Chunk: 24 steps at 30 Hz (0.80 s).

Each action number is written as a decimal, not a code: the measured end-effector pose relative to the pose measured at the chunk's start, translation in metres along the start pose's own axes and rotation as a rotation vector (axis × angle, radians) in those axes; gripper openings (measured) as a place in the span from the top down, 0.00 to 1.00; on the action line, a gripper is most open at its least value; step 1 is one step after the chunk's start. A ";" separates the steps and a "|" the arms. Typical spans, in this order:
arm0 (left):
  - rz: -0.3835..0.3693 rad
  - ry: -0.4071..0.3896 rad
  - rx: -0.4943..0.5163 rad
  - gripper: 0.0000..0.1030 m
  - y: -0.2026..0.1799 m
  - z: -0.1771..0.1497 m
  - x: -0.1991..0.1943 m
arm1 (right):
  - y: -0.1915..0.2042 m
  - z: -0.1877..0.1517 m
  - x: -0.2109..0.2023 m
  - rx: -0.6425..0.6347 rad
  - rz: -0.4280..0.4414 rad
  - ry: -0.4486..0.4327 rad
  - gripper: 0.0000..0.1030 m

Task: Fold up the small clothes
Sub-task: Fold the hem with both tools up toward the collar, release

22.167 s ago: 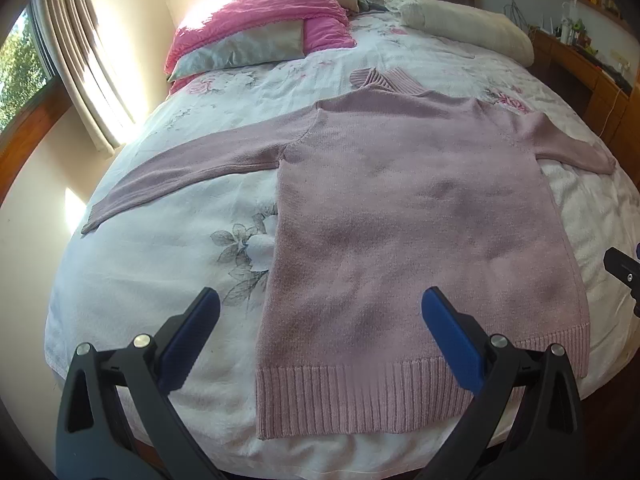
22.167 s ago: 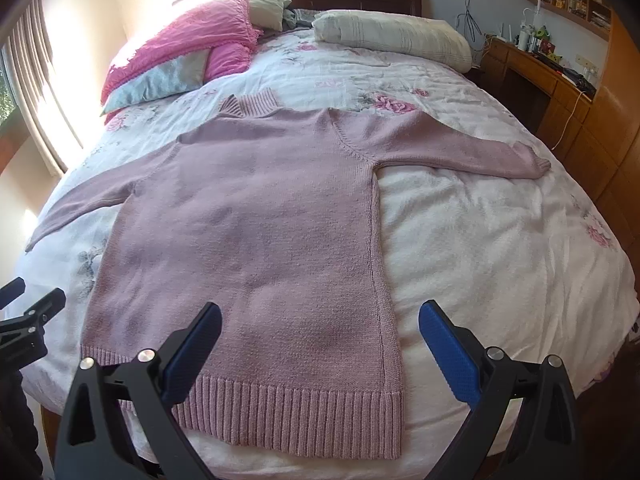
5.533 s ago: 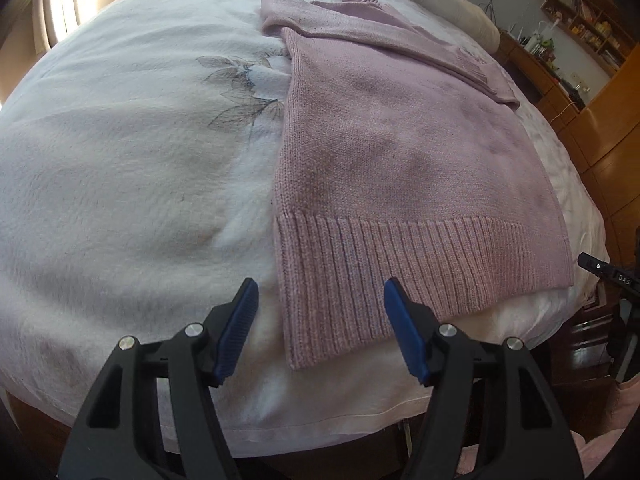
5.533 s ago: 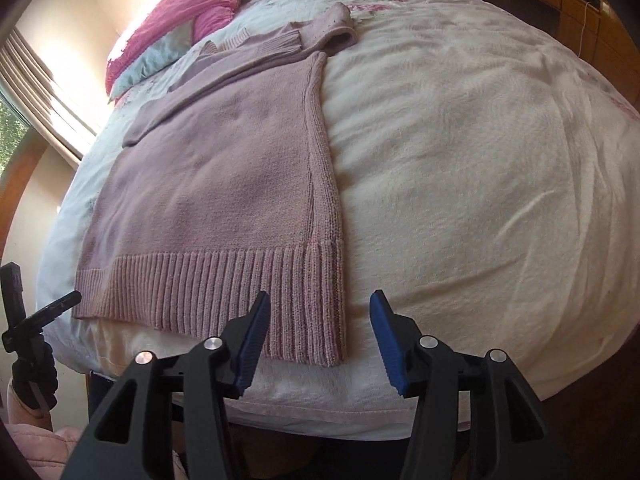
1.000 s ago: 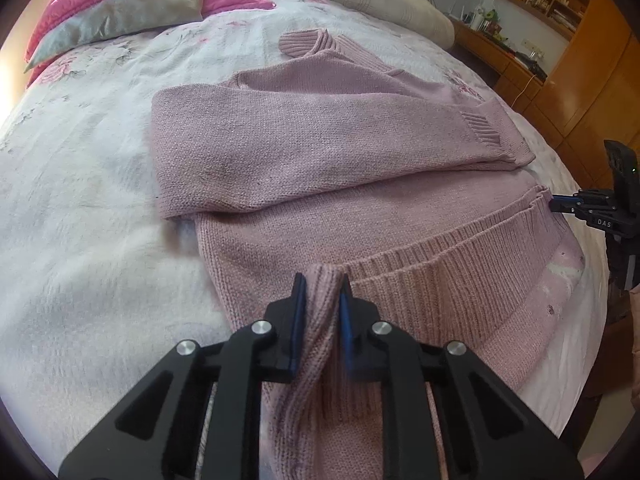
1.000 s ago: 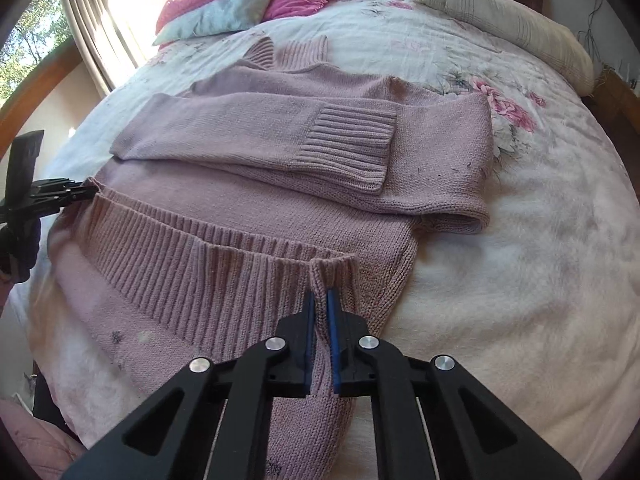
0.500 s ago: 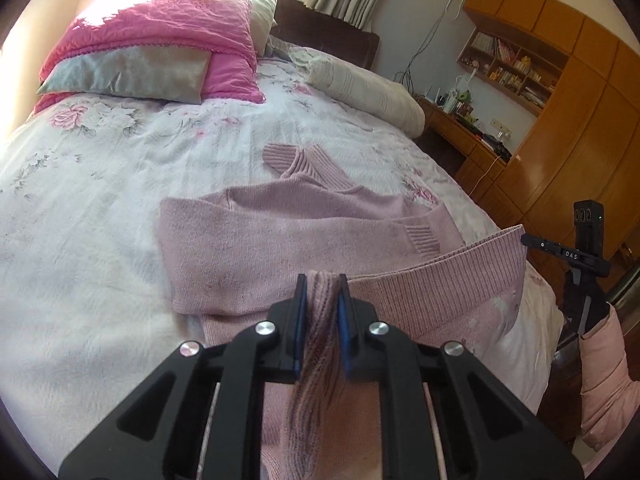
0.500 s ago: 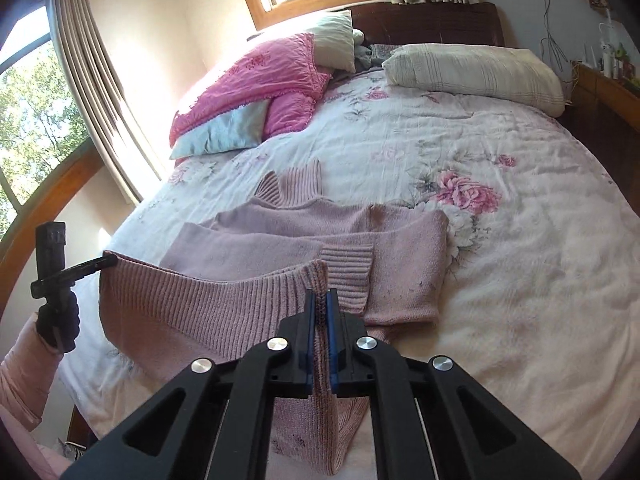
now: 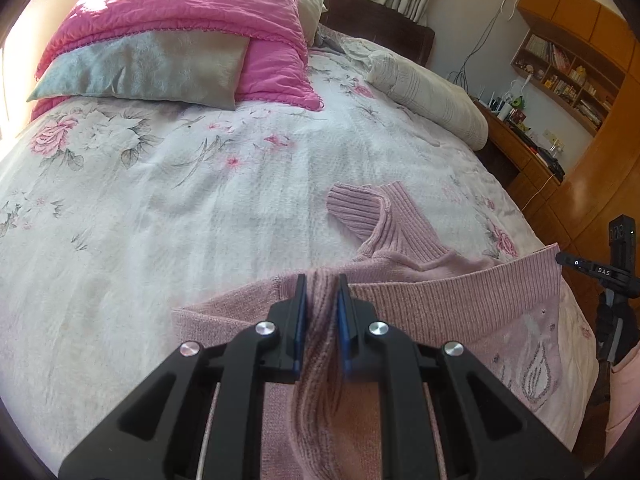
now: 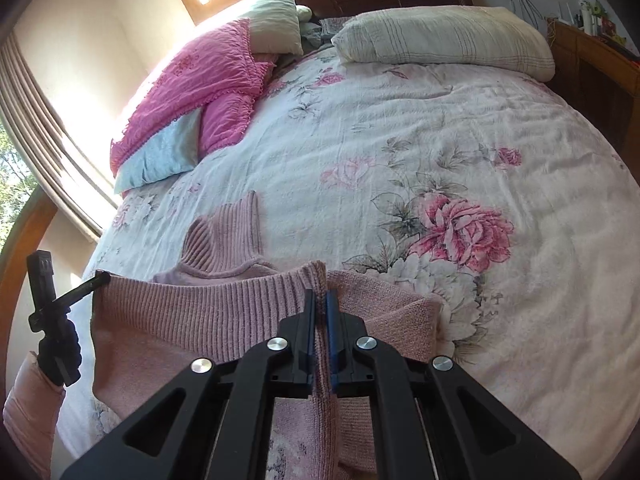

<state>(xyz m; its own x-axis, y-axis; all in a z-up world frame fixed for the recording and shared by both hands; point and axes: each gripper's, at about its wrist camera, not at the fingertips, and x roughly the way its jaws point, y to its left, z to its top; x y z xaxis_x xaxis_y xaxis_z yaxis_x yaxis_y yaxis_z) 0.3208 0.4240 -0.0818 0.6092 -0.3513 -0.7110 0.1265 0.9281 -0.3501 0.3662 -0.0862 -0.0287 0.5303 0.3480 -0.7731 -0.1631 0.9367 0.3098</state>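
Both grippers clamped on the pink sweater [image 9: 448, 308], one at each end of its ribbed hem [image 10: 200, 304]. Left gripper [image 9: 321, 284]: jaws narrow, a bunched fold of knit pinched between the blue pads. Right gripper [image 10: 320, 300]: jaws nearly touching, thin hem corner between them. The hem is lifted off the bed [image 10: 440, 120] and stretched between the two, hanging as a raised band above the rest of the sweater. Sweater sits at the near end of the floral bedspread; its ribbed turtleneck collar [image 9: 360, 212] lies flat on the spread just beyond the raised hem, pointing to the far end. Pink quilt [image 9: 208, 12] with a grey-blue pillow [image 9: 148, 68] far left, a long white pillow [image 10: 440, 36] far right by the headboard. Pink sleeve [image 10: 28, 404] of the person shows behind the left gripper.
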 end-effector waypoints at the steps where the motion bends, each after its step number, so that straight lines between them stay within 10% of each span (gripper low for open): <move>1: 0.006 0.022 -0.010 0.88 0.004 -0.001 0.011 | -0.003 0.000 0.011 0.003 -0.011 0.018 0.95; 12: 0.079 0.123 -0.048 0.79 0.036 -0.023 0.069 | -0.034 -0.023 0.088 0.057 -0.102 0.140 0.94; 18: 0.132 0.033 -0.068 0.73 0.036 -0.014 0.031 | -0.012 -0.025 0.059 -0.031 -0.174 0.099 0.87; 24: 0.040 -0.074 -0.007 0.69 -0.003 -0.023 -0.022 | 0.047 -0.049 0.027 -0.191 -0.034 0.116 0.87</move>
<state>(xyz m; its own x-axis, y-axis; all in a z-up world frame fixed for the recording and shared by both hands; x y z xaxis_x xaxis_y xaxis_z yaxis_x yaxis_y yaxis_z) 0.2889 0.4264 -0.0790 0.6696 -0.3037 -0.6778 0.0957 0.9403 -0.3268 0.3322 -0.0313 -0.0625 0.4407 0.3076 -0.8433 -0.3073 0.9344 0.1803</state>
